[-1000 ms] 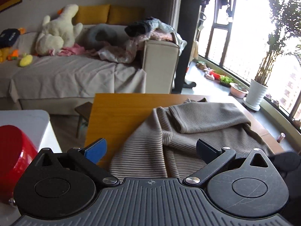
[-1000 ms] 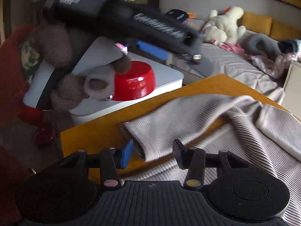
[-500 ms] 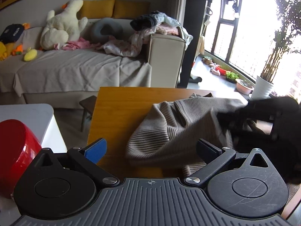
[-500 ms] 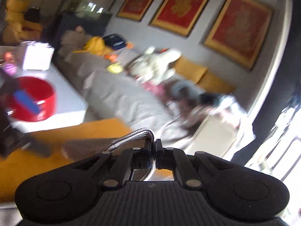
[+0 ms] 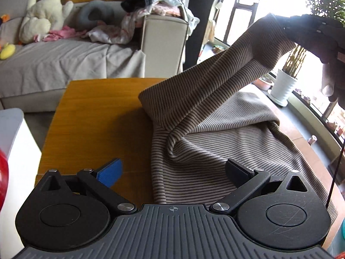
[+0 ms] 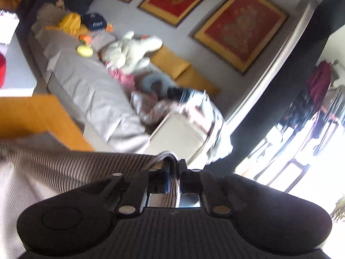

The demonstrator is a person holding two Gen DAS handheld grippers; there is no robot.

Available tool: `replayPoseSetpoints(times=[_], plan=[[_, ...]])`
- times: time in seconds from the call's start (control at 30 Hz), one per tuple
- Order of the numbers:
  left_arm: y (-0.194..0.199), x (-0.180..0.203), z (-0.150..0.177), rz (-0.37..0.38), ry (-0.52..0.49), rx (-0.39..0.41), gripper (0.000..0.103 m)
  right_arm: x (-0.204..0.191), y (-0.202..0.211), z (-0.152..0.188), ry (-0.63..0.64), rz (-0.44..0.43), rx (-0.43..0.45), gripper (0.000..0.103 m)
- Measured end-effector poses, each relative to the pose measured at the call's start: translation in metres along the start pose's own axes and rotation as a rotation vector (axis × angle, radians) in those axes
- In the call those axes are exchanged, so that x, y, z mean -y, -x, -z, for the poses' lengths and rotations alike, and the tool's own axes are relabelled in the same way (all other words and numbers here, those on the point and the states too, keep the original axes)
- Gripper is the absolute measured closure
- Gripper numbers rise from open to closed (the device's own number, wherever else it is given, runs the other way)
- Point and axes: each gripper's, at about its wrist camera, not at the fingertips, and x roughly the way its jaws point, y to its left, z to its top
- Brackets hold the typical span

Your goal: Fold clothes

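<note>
The right tool [image 6: 173, 173] is clenching the cuff end of a sleeve [image 5: 215, 84] of the striped knit sweater [image 5: 215, 151], the pads pressing on a thick fold of the ribbed edge, and is holding it up in the air off the far right side of the counter [image 5: 90, 116]. The sleeve is running as one long taut band, its long axis slanting from that raised tool down and back to the shoulder, where it is joining the body of the sweater lying spread over the right half of the counter, toward the near edge. The left tool [image 5: 172, 170] is standing released, its two fingers spread wide and nothing between them; it is hovering over the near edge, with the sweater's left border lying just ahead of it and slightly to its right finger's side. By my judgement the coming move is turning on this: the sleeve is needing to be carried across the body, and the left tool is the nearer one to the body's near border for pinning or gripping it. Counted: one sweater, one lifted sleeve in view, two tools, one counter; the second sleeve is not being shown clearly.
</note>
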Motion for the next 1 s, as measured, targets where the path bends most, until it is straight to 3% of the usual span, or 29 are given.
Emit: replayPoseSetpoints(times=[0.1,0.17,0.3,0.43,0.53,0.6,0.63,0.77,0.87,1.0], plan=[[-0.012,0.012,-0.003,0.018,-0.022,-0.016,0.000,0.006,0.003,0.029,-0.011,-0.007,-0.066,0.089],[-0.018,0.019,-0.005,0.028,-0.038,-0.024,0.000,0.012,0.005,0.046,-0.023,-0.021,-0.108,0.070],[-0.028,0.029,-0.007,0.033,-0.059,-0.035,0.000,0.026,0.007,0.066,-0.173,-0.073,-0.158,0.061],[-0.035,0.035,-0.008,0.038,-0.063,-0.042,0.000,0.043,-0.007,0.088,-0.579,-0.234,-0.220,0.059],[-0.037,0.040,-0.011,0.044,-0.067,-0.035,0.000,0.036,-0.031,0.108,-0.761,-0.272,-0.290,0.059],[-0.036,0.042,-0.012,0.046,-0.073,-0.023,0.000,0.024,-0.043,0.116,-0.777,-0.282,-0.312,0.078],[-0.035,0.042,-0.013,0.046,-0.076,-0.014,0.000,0.019,-0.042,0.113,-0.765,-0.280,-0.292,0.095],[-0.031,0.041,-0.019,0.033,-0.071,0.021,0.000,0.029,-0.024,0.083,-0.780,-0.285,-0.096,0.099],[-0.036,0.039,-0.025,0.018,-0.050,0.036,0.000,0.049,-0.017,0.066,-0.813,-0.260,-0.010,0.099],[-0.042,0.039,-0.029,0.011,-0.026,0.045,0.000,0.042,-0.034,0.094,-0.871,-0.245,-0.132,0.099]])
